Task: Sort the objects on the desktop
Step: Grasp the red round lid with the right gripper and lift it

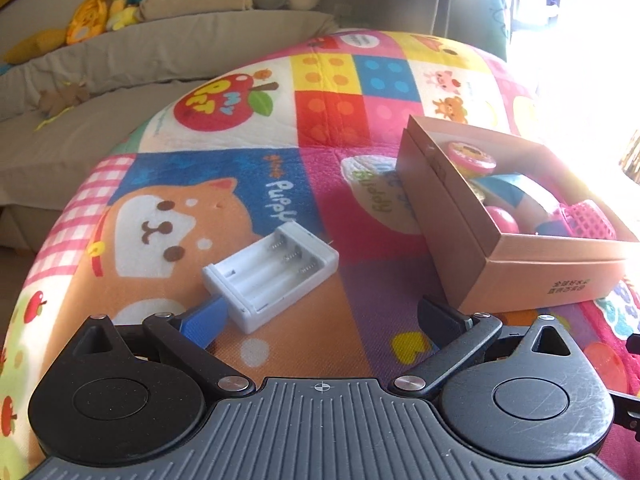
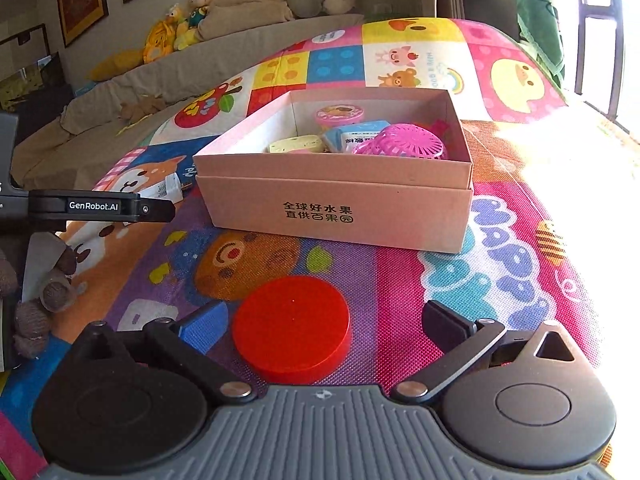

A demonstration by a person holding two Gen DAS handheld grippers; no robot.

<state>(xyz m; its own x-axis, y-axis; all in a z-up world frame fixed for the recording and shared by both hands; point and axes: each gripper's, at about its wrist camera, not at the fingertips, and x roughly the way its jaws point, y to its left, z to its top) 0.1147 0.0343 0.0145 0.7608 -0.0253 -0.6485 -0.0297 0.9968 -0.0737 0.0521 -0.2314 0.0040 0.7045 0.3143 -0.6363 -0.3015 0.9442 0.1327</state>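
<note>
A white battery holder (image 1: 272, 274) lies on the colourful mat just ahead of my left gripper (image 1: 320, 320), which is open; its blue left finger pad (image 1: 204, 320) touches the holder's near end. A red round lid (image 2: 292, 326) lies flat on the mat between the wide-open fingers of my right gripper (image 2: 320, 326). A pink cardboard box (image 2: 340, 200) stands beyond it and holds several small items, among them a pink mesh basket (image 2: 404, 142). The box also shows at the right of the left wrist view (image 1: 528, 276).
The left gripper's body (image 2: 100, 206) reaches in from the left of the right wrist view, over the battery holder (image 2: 164, 190). A sofa with plush toys (image 2: 180, 28) lies behind the mat. Bright window glare washes the right side.
</note>
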